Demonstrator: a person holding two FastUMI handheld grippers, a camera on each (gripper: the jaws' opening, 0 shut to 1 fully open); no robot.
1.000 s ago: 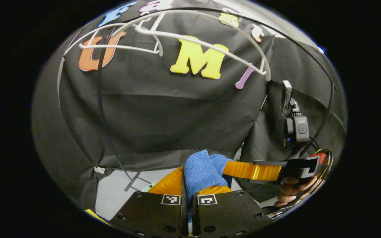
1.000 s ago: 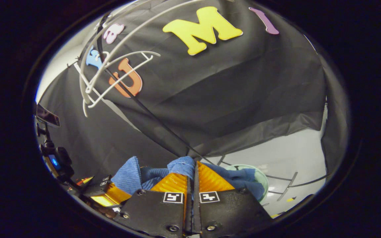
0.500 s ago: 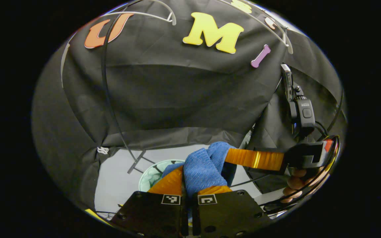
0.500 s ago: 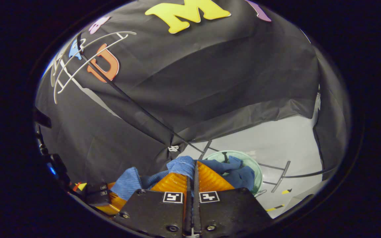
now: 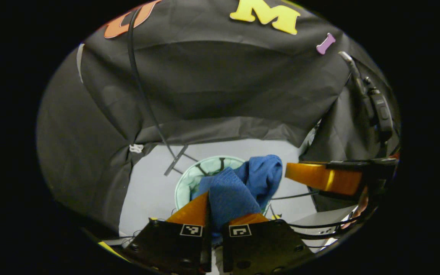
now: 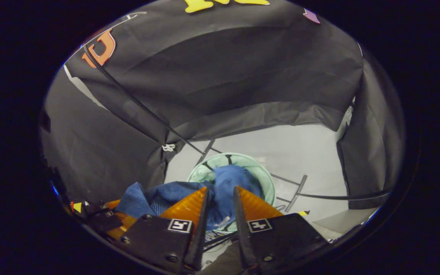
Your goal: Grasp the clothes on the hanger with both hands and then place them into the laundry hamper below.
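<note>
Left claw (image 5: 215, 208): pinched the blue garment (image 5: 239, 187).
Right claw (image 6: 220, 198): parted, cloth between fingers, grip unclear.
Hamper (image 6: 260, 170): green, at 12 o'clock, beneath garment.

Lighting: dim booth; pale floor (image 6: 311, 152) brightest, toward 6 o'clock. Focus sharp centrally; strong fisheye bending at edges.

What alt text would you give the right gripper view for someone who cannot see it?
The right gripper's orange fingers, slightly parted, point down at blue clothes hanging over a pale green laundry hamper on a grey floor.
</note>
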